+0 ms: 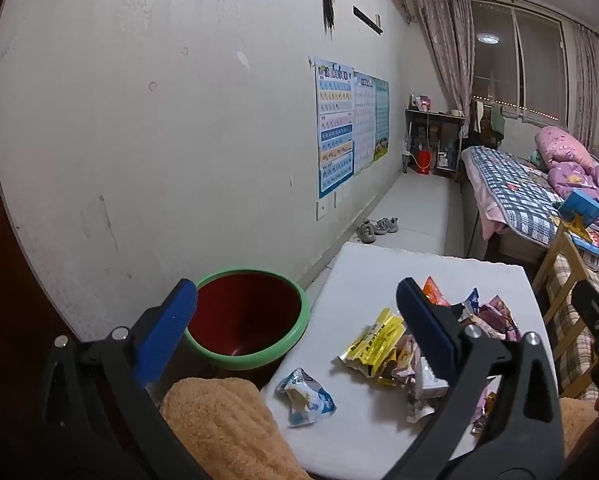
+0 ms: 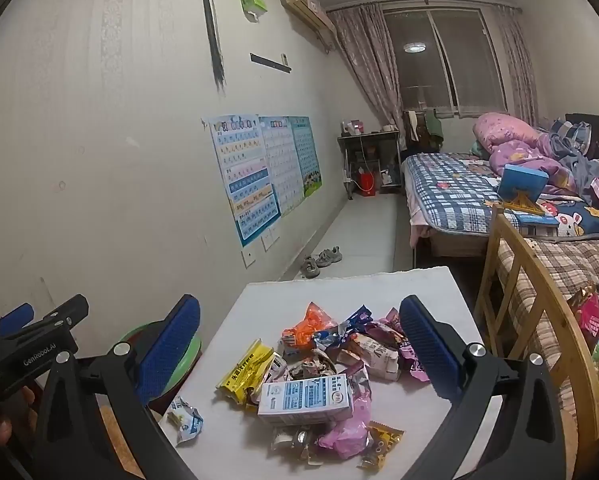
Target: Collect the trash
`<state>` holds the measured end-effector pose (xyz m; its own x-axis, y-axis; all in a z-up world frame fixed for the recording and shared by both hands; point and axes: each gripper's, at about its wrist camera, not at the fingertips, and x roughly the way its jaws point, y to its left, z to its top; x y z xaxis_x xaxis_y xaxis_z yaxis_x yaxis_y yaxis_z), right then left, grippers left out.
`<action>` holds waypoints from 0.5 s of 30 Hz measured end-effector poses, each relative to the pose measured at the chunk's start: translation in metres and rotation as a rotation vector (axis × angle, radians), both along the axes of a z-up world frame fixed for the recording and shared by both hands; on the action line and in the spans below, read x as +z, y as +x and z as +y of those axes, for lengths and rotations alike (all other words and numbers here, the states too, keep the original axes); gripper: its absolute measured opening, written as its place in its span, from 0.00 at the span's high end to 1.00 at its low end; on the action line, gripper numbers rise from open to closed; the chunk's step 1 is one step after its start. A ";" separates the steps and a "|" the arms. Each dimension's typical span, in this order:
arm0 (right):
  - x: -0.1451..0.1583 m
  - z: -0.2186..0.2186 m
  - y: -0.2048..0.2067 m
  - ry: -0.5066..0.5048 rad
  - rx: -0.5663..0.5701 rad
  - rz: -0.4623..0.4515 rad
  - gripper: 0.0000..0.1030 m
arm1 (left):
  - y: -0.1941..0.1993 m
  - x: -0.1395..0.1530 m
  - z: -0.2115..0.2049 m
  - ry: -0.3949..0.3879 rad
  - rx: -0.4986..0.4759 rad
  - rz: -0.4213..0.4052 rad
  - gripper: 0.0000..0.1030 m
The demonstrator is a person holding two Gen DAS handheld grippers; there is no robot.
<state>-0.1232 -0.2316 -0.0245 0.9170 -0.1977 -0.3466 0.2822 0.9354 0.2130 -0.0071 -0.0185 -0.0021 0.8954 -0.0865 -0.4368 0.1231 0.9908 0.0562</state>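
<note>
A heap of snack wrappers [image 2: 331,364] lies on a white table [image 2: 419,284], with a yellow packet [image 2: 245,374], a small white carton [image 2: 305,398] and an orange wrapper [image 2: 309,324] among them. One blue-white wrapper [image 1: 305,396] lies apart at the near left. A red bin with a green rim [image 1: 245,318] stands left of the table. My left gripper [image 1: 297,304] is open above the table's left edge, with nothing between its blue pads. My right gripper [image 2: 299,316] hangs open over the heap and holds nothing.
A wooden chair [image 2: 535,288] stands right of the table, beside a bed with checked covers [image 2: 451,192]. An orange fuzzy cloth [image 1: 223,424] sits near the bin. A pair of shoes [image 2: 321,260] lies on the floor by the wall.
</note>
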 end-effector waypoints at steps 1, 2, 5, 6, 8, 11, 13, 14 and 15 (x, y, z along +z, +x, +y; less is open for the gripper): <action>-0.001 0.000 0.000 -0.001 0.000 0.003 0.07 | 0.000 0.000 0.000 0.001 0.001 -0.001 0.05; -0.001 0.000 0.000 -0.001 0.000 0.003 0.07 | 0.000 0.000 0.000 0.002 0.001 -0.001 0.05; -0.001 0.000 0.001 0.000 0.001 0.003 0.07 | -0.001 0.000 0.000 0.004 0.003 -0.001 0.05; -0.002 0.000 0.002 0.001 0.001 0.004 0.07 | -0.001 0.000 0.000 0.004 0.004 -0.002 0.05; -0.002 0.000 0.000 0.000 0.001 0.001 0.07 | -0.001 -0.001 0.001 0.006 0.006 -0.005 0.05; -0.001 0.000 0.000 -0.001 0.001 0.002 0.07 | -0.002 0.000 0.001 0.006 0.009 -0.007 0.05; 0.002 0.002 -0.001 -0.001 0.003 0.002 0.07 | -0.002 0.000 0.001 0.010 0.011 -0.009 0.05; 0.003 0.003 -0.002 -0.001 0.004 0.003 0.07 | -0.001 0.000 0.000 0.013 0.012 -0.010 0.05; 0.004 0.004 -0.003 -0.001 0.005 0.004 0.07 | -0.001 0.000 0.000 0.016 0.013 -0.010 0.05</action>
